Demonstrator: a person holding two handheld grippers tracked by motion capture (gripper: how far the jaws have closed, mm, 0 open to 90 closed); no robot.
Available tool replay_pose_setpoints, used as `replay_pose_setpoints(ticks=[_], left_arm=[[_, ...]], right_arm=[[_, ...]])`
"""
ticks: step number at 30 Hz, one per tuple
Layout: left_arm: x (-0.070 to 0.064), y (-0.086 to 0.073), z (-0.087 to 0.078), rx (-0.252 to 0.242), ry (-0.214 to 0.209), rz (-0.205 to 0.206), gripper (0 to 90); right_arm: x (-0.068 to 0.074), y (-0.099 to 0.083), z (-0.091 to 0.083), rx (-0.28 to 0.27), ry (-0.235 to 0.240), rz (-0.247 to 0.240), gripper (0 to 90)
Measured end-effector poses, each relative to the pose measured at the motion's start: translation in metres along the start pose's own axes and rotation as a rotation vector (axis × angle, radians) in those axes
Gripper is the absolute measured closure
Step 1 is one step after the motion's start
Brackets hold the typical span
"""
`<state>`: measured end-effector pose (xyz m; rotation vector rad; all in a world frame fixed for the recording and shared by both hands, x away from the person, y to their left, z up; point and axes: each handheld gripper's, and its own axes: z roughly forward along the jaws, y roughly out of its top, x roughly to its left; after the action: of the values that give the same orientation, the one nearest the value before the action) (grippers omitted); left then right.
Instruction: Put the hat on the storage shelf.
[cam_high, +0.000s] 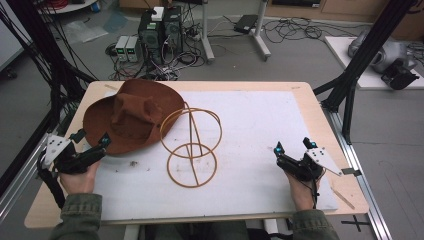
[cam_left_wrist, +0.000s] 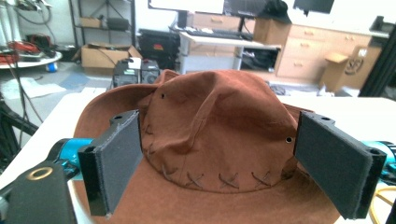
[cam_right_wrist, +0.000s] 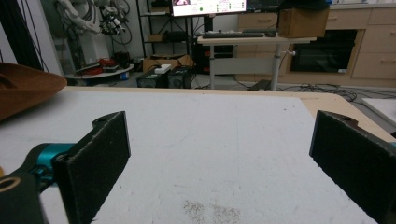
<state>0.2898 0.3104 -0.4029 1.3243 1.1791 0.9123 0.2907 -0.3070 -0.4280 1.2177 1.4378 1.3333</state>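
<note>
Facing hat (cam_left_wrist: 215, 140) between spread jaws

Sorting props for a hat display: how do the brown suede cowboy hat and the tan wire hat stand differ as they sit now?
The brown suede cowboy hat is solid, soft and dark brown; the tan wire hat stand is an open frame of thin light hoops. The hat lies low at the left, brim down; the stand rises upright beside it. Both rest on the white mat, neither gripped.
</note>
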Motion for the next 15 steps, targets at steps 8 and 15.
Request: replay_pose_setpoints(ticks=[8,15], left_arm=[[0.006,0.011,0.025,0.092,-0.018,0.074,15.0],[0.007,0.019,0.041,0.134,-0.050,0.098,15.1]], right_arm=[[-0.002,-0.003,0.000,0.021,0.014,-0.008,4.3],[-0.001,-0.004,0.002,0.032,0.025,-0.021,4.3]])
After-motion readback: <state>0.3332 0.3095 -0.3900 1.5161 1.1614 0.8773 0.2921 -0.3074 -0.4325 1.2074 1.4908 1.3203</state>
